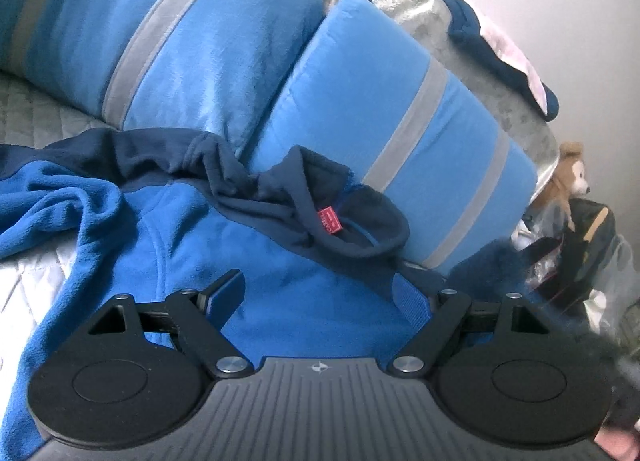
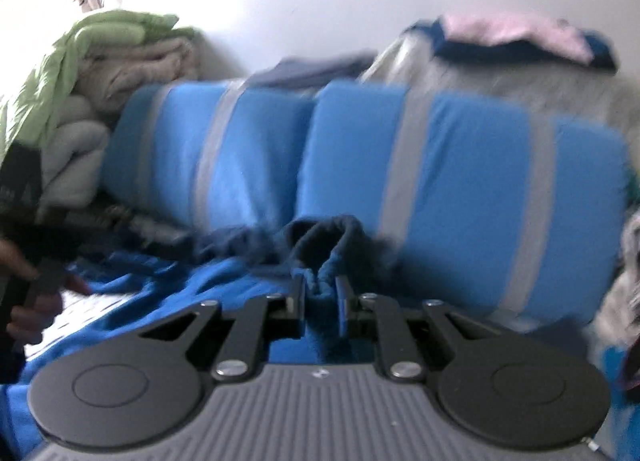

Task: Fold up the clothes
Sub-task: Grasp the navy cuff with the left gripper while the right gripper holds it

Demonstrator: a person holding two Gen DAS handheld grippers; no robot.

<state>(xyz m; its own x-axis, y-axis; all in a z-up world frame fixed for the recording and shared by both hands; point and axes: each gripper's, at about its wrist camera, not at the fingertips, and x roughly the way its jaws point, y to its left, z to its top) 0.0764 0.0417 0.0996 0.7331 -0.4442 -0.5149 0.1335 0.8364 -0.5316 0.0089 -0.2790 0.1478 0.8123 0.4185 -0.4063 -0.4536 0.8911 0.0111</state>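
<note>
While spread crumpled on the bed (image 1: 24, 101), blue fleece top (image 1: 280, 301) lies against 2 striped pillows (image 1: 400, 133), collar toward them, likely laid out for folding. Left claw (image 1: 324, 293): spread wide above the fabric, gripping nothing. Right claw (image 2: 320, 293): nearly together, pinching a bunched ridge of fleece beside the dark collar (image 2: 324, 233).

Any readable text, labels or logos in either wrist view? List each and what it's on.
Red tag inside the collar of the blue fleece: white print, too small to read.
Small round emblem on the left gripper body: a symbol, no letters.
Right wrist view: blurred, nothing readable.
</note>
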